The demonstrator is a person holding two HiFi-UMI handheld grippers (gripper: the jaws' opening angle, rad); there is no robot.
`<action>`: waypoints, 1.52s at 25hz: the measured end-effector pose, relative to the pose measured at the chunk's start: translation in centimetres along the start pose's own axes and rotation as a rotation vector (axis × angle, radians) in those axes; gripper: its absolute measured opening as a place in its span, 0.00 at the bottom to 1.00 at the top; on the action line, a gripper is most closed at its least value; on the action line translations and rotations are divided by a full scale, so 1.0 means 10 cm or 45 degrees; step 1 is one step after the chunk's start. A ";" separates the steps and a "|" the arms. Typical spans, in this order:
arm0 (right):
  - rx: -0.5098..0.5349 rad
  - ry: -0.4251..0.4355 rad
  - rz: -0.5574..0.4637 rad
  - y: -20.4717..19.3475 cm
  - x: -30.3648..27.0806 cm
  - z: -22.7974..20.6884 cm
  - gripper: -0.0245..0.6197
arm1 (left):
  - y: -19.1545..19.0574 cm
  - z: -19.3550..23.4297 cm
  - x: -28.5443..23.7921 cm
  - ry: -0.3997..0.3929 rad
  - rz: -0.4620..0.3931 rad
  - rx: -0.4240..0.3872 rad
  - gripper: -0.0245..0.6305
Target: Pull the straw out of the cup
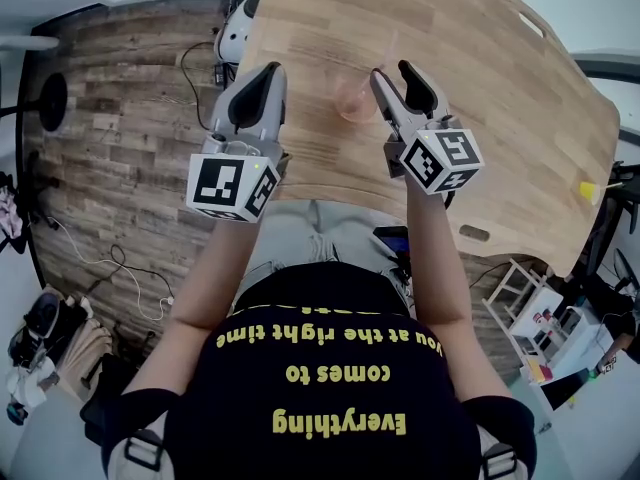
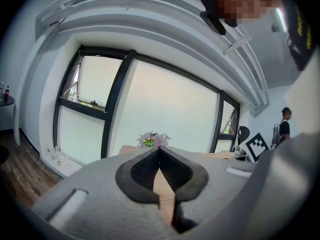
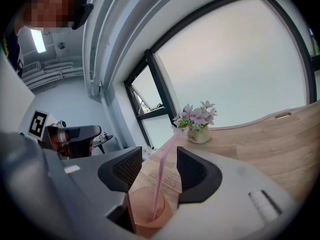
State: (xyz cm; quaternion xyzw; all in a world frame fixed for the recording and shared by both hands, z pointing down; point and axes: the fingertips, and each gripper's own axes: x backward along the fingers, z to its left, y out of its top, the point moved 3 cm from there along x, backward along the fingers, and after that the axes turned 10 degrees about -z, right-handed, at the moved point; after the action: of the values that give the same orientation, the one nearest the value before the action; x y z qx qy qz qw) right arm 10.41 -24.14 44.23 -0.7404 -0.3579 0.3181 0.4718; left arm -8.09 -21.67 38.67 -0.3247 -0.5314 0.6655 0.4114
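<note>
A clear pinkish cup (image 1: pixel 352 97) stands on the wooden table (image 1: pixel 500 98) near its front edge. In the right gripper view the cup (image 3: pixel 146 215) sits low between the jaws, with a pale pink straw (image 3: pixel 162 176) leaning up out of it. My right gripper (image 3: pixel 157 157) is open; the straw rises through the gap and neither pad touches it. From the head camera that gripper (image 1: pixel 392 70) is just right of the cup. My left gripper (image 1: pixel 266 71) hangs over the table's left edge, apart from the cup. Its jaws (image 2: pixel 159 150) are shut with nothing between them.
A small vase of pink flowers (image 3: pixel 198 126) stands at the table's far side, also seen past the left gripper as flowers (image 2: pixel 152 140). A yellow object (image 1: pixel 588 190) lies near the table's right edge. Left of the table is plank floor with cables (image 1: pixel 110 258).
</note>
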 end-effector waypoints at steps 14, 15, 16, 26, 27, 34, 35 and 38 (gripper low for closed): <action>-0.040 0.031 0.151 -0.41 -0.11 -0.06 0.30 | -0.06 0.03 -0.04 0.011 0.017 0.006 0.04; -0.045 0.037 0.153 -0.42 -0.11 -0.06 0.29 | -0.06 0.03 -0.04 0.011 0.019 0.006 0.04; -0.047 0.042 0.156 -0.42 -0.12 -0.05 0.28 | -0.06 0.04 -0.03 0.013 0.020 0.007 0.04; -0.040 0.029 0.173 -0.48 -0.12 -0.03 0.12 | -0.02 0.15 0.02 0.038 0.014 -0.002 0.04; -0.037 0.028 0.172 -0.48 -0.12 -0.03 0.11 | -0.02 0.15 0.02 0.037 0.015 -0.001 0.04; -0.035 0.039 0.158 -0.41 -0.11 0.01 0.10 | -0.01 0.11 0.03 0.018 0.013 -0.002 0.04; -0.032 0.042 0.154 -0.38 -0.10 0.02 0.10 | 0.00 0.11 0.04 0.017 0.013 -0.004 0.04; -0.040 0.063 0.136 -0.32 -0.10 0.06 0.10 | 0.01 0.12 0.04 0.015 0.010 0.001 0.04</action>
State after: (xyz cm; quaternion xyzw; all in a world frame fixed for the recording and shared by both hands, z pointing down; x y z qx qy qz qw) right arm 8.70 -23.71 47.12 -0.7734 -0.3111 0.3188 0.4511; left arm -9.32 -21.84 38.80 -0.3306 -0.5273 0.6654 0.4122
